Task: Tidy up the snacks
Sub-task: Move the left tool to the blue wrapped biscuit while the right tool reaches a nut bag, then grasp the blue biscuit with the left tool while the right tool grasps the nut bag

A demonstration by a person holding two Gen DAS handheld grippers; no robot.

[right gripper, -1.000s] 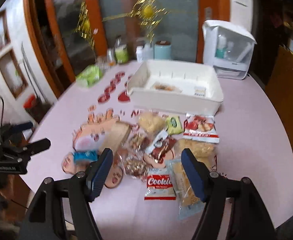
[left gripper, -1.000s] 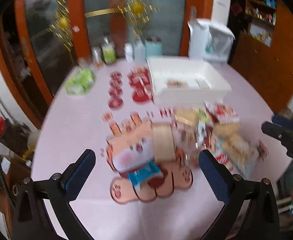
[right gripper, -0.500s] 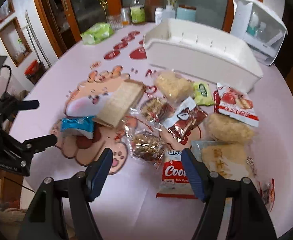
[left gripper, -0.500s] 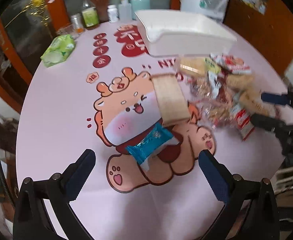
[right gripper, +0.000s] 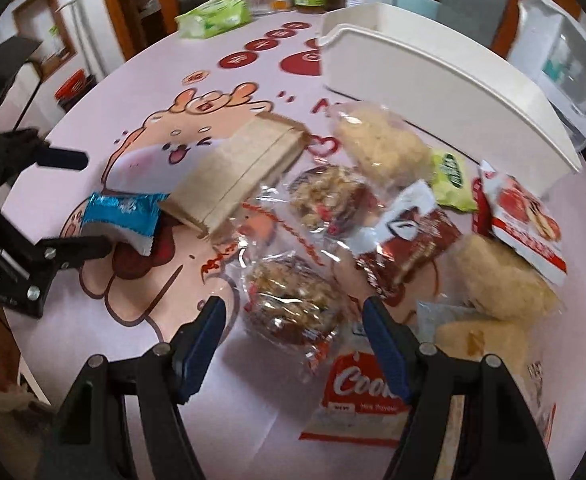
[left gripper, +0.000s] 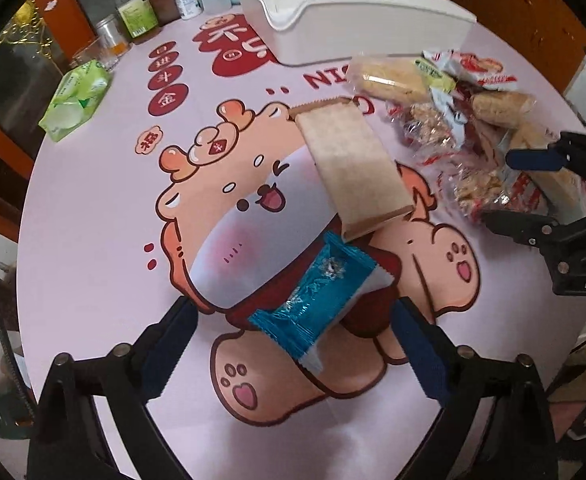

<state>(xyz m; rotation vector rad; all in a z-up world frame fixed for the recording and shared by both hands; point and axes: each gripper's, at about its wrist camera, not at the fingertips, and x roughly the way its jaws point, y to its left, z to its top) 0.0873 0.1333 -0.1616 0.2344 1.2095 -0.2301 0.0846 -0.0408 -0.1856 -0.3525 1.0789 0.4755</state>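
The left claw (left gripper: 291,344) hangs over the blue packet (left gripper: 320,294), which lies flat on the counter (left gripper: 93,208) between its spread pads; the jaws are closing, yet neither pad touches the wrapper. The packet's long axis runs on a diagonal, from its crimped end near the claw up toward the tan packet (left gripper: 351,170) whose end rests just beside it, so the pads look set to close across the packet's width at a slant rather than squarely. The right claw (right gripper: 293,334) is spread around the clear nut-cluster pack (right gripper: 293,304), whose wrapper lies between its pads with no pressing visible; the left claw is clearly the nearer one to the blue packet. The white bin (left gripper: 357,12), the likely destination, stands at the far side of the counter, well apart from both claws. The left wrist view shows the blue packet's full outline and its gap to each pad. The right wrist view shows what that one loses: the crowded heap of snacks, the cookie pack (right gripper: 359,396) partly under the right pad, and the left claw (right gripper: 81,204) from the side bracketing the blue packet (right gripper: 123,216).
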